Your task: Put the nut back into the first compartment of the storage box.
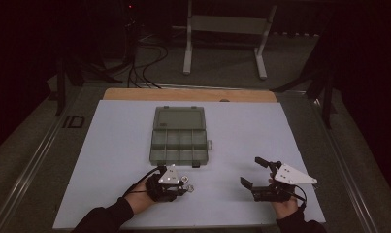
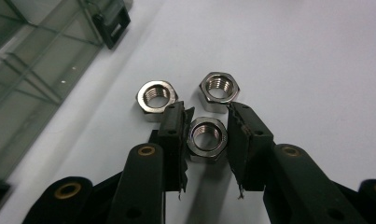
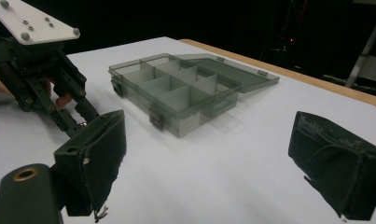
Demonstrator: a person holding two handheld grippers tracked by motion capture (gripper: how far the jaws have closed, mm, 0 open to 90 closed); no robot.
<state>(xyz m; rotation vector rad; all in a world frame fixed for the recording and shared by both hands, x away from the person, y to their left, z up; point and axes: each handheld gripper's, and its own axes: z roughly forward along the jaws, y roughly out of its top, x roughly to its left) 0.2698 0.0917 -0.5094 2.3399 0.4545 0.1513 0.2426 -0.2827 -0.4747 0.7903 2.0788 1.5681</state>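
We see the left gripper (image 2: 206, 123) clenched on one steel hex nut (image 2: 207, 136), its two black pads pressed against opposite sides while the nut lies flat on the white table sheet (image 2: 316, 56). We judge the flat-to-flat grip deliberate — parallel faces give the pads a seat that will not roll. Two more nuts, a left one (image 2: 156, 96) and a right one (image 2: 219, 89), lie just beyond the jaw tips, close to the held nut yet outside the grip, so only one should come up.

In the high view the left gripper (image 1: 183, 183) sits near the front edge of the sheet, just short of the compartment box (image 1: 178, 141). The box stands open, its lid laid back flat away from the person, which leaves every compartment reachable from above — we take it as the likely destination for the nuts.

The right gripper (image 3: 209, 163) is released, jaws spread wide with nothing between them, resting off to the side clear of the work.

We can read no brand, label or writing on the box, the nuts or the grippers.
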